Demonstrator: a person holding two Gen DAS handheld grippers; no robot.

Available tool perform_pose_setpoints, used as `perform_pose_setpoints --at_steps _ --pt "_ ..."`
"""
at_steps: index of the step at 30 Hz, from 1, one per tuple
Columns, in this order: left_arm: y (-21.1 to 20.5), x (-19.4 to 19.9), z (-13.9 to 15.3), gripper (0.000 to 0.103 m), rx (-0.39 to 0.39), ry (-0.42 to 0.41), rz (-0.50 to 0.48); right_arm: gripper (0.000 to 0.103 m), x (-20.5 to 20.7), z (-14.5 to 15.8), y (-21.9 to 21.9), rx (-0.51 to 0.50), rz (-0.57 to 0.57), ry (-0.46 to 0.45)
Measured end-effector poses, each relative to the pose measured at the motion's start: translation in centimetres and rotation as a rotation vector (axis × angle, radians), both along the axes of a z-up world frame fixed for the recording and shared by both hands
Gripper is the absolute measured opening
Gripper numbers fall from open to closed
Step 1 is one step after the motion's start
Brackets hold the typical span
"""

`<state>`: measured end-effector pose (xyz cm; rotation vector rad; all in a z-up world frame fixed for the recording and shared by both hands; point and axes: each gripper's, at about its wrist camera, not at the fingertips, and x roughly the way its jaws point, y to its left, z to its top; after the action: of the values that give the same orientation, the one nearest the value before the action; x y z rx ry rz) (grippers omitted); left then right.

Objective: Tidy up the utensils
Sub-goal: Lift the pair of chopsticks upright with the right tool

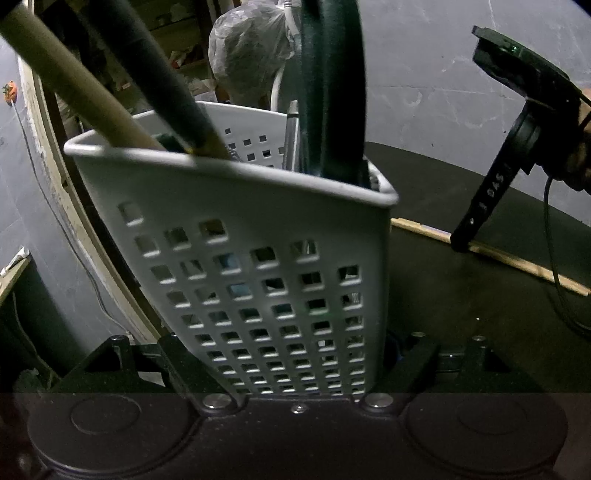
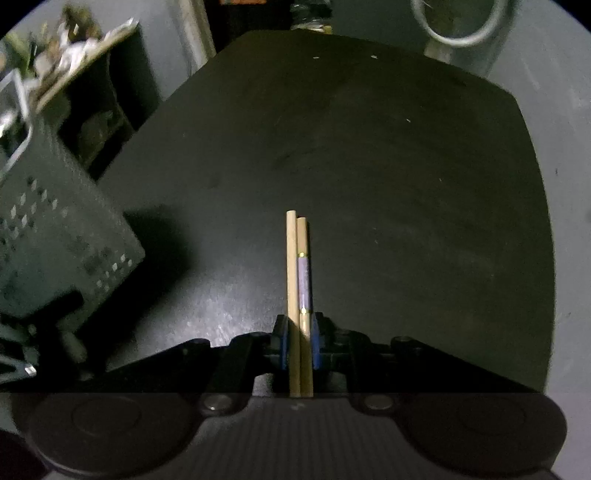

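My left gripper (image 1: 295,354) is shut on the white perforated utensil basket (image 1: 258,266), holding it tilted. Several utensils stand in the basket: a pale wooden handle (image 1: 74,81), a dark handle (image 1: 159,85) and a dark green spatula (image 1: 328,85). My right gripper (image 2: 299,341) is shut on a pair of wooden chopsticks (image 2: 298,273), which point forward over the black table (image 2: 369,166). The right gripper also shows in the left wrist view (image 1: 465,240), low over the table with the chopsticks (image 1: 517,264) in it. The basket shows dimly at the left of the right wrist view (image 2: 55,251).
A plastic-wrapped bundle (image 1: 251,48) sits behind the basket. A cable (image 1: 554,288) trails from the right gripper over the table. A cluttered shelf (image 2: 74,48) stands beyond the table's left edge, and a metal ring (image 2: 458,22) beyond its far edge.
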<state>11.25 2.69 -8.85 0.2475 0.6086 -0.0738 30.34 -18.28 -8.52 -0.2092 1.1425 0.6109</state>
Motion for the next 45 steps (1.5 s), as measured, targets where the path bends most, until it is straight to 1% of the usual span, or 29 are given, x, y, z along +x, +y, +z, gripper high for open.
perform_pose_setpoints --at_steps 2,3,11,16,19,25,35,45 --pt "0.1 -0.1 0.0 0.082 0.0 -0.001 0.001 0.012 0.0 -0.1 -0.8 0.048 -0.033 0.012" --pt "0.1 -0.1 0.0 0.082 0.001 -0.001 0.003 0.012 -0.1 -0.2 -1.3 0.088 -0.039 0.018" --pt "0.0 -0.1 0.0 0.082 0.002 0.0 0.001 0.013 -0.9 -0.7 -3.7 0.248 -0.107 0.051" --pt "0.0 -0.1 -0.1 0.082 0.002 0.0 0.0 0.013 -0.7 -1.5 -5.6 0.417 -0.193 0.086" --pt "0.0 -0.1 -0.1 0.082 0.002 0.0 0.0 0.013 -0.9 -2.1 -6.4 0.498 -0.229 0.105" --pt "0.0 -0.1 -0.1 0.082 0.002 0.0 0.0 0.013 -1.5 -2.5 -7.2 0.623 -0.255 0.09" --pt "0.0 -0.1 0.0 0.082 0.004 -0.001 -0.002 0.013 -1.9 -1.5 -8.2 0.758 -0.267 0.013" --pt "0.2 -0.2 -0.3 0.083 0.013 -0.008 -0.014 0.014 -2.7 -1.6 -9.1 0.861 -0.295 -0.025"
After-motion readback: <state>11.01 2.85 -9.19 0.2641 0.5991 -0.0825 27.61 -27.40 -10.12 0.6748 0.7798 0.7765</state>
